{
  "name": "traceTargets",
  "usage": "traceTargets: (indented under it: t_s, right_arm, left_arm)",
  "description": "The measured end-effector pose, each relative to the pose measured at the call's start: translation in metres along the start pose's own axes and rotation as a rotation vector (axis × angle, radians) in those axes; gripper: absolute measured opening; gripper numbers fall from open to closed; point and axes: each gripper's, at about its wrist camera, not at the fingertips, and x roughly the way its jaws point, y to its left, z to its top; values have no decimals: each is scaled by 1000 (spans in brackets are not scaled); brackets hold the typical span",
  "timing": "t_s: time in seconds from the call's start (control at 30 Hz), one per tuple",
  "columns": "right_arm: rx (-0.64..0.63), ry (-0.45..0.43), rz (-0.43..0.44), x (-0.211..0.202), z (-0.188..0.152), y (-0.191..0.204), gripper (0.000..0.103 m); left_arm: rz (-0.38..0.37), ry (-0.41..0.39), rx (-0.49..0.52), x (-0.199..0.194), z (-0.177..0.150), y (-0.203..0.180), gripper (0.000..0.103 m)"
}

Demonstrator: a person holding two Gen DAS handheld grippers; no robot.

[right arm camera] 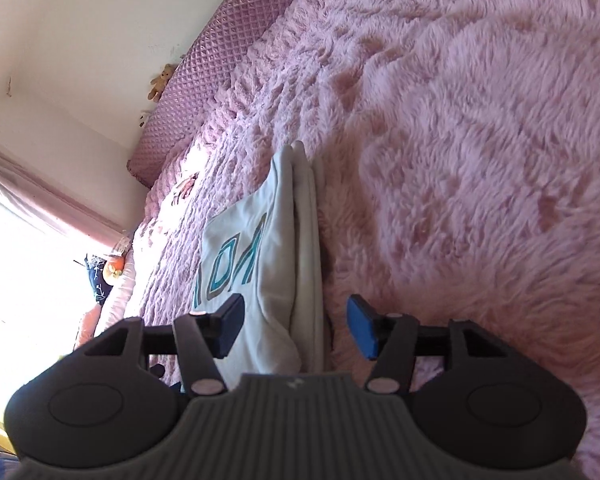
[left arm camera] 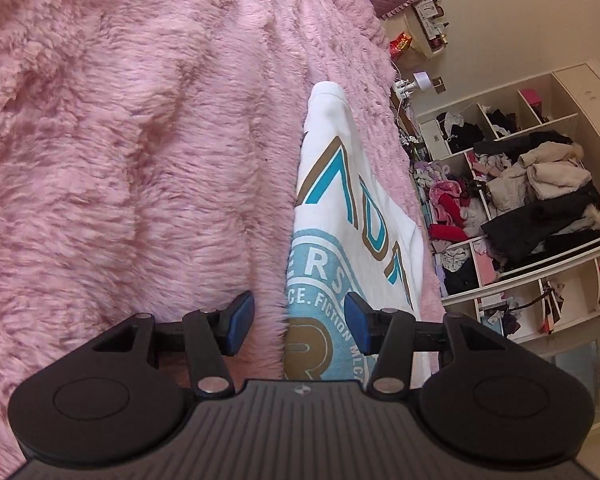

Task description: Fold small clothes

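A: Are the fingers gripping anything?
B: No. The left gripper [left arm camera: 300, 322] and the right gripper [right arm camera: 296, 326] are both released.
A: And the shirt [left arm camera: 352, 216]?
B: Folded on the pink blanket [left arm camera: 140, 140], its edge running between each pair of fingers, untouched.

A white cotton shirt [left arm camera: 340, 200] printed with teal and gold letters and a pale blue round emblem lies on a shaggy pink plush blanket [left arm camera: 140, 160]. A mauve diamond-quilted cushion [right arm camera: 220, 52] borders it.
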Motion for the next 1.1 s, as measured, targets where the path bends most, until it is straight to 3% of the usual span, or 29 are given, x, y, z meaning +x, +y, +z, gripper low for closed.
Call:
traceTargets:
  t_s: [0.17, 0.33, 0.53, 0.7, 0.8, 0.97, 1.1]
  right_arm:
    - [37, 34, 69, 20, 7, -11, 54]
    - [29, 85, 85, 52, 15, -6, 54]
    - [-49, 118, 53, 89, 22, 13, 64]
    - [-127, 134, 16, 110, 23, 27, 64]
    - [-139, 135, 14, 115, 23, 27, 64]
    - [-146, 135, 12, 116, 22, 26, 64]
    - [-169, 141, -20, 121, 21, 32, 57]
  left_arm:
    - [-40, 17, -39, 24, 11, 7, 60]
    - [-66, 52, -28, 58, 21, -4, 61]
    - [-53, 90, 28, 93, 27, -20, 75]
    - [-87, 97, -14, 105, 35, -15, 75]
    - [-97, 108, 29, 108, 33, -18, 75]
    - [-55, 104, 52, 108, 30, -19, 53]
    - [-40, 92, 48, 107, 28, -21, 45]
